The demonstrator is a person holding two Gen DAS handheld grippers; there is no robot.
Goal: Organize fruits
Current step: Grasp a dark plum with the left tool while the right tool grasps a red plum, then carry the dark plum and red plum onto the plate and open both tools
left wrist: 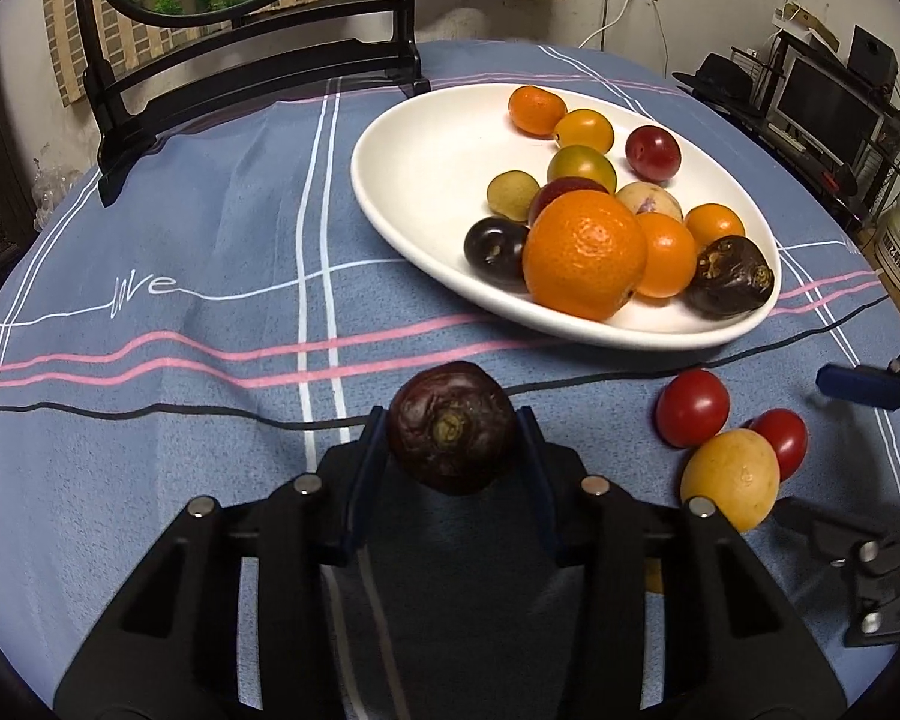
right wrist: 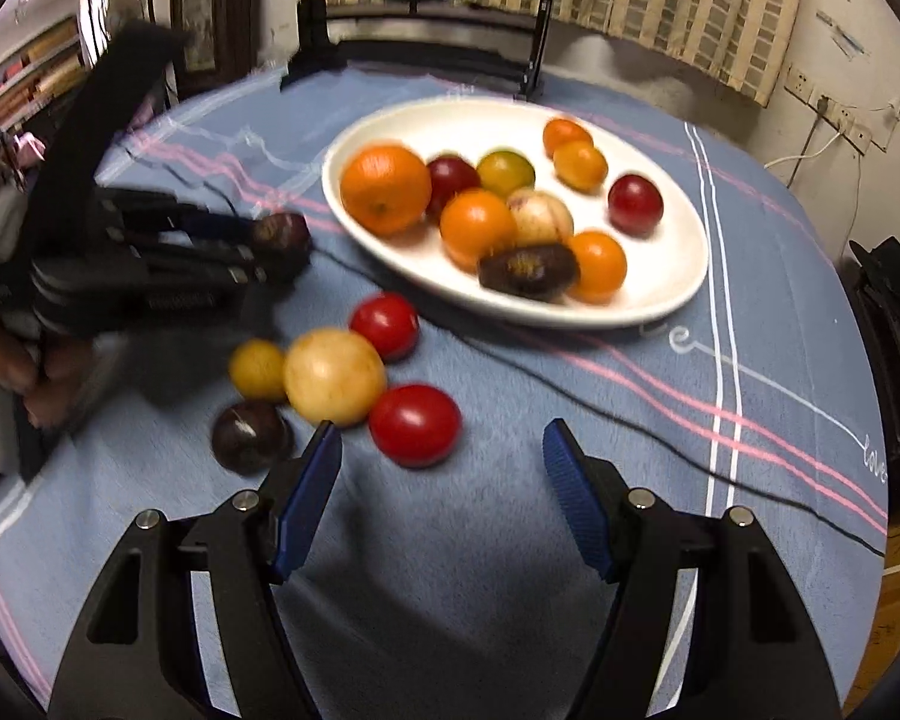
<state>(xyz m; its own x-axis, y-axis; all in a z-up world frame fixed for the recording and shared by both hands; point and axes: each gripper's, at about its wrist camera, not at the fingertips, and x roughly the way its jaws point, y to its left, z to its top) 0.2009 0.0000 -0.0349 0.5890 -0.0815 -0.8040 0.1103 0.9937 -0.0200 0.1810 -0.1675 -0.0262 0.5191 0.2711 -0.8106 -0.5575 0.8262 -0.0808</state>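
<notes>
My left gripper (left wrist: 452, 423) is shut on a dark purple wrinkled fruit (left wrist: 450, 450), held just above the blue tablecloth; the right wrist view shows the same gripper (right wrist: 270, 243) from the side. A white oval plate (left wrist: 426, 180) beyond it holds oranges, plums and several other fruits. Loose on the cloth lie two red tomatoes (right wrist: 414, 425) (right wrist: 384, 324), a large yellow fruit (right wrist: 334, 376), a small yellow one (right wrist: 258, 369) and a dark plum (right wrist: 249, 437). My right gripper (right wrist: 443, 459) stands open just behind the nearer tomato, nothing between its blue pads (right wrist: 312, 492).
A dark wooden stand (left wrist: 258, 78) with a round picture sits at the far side of the table. A thin black cable (right wrist: 630, 408) crosses the cloth near the plate. A hand (right wrist: 12, 378) grips the left tool. Shelves and a monitor (left wrist: 828, 102) stand off the table's right.
</notes>
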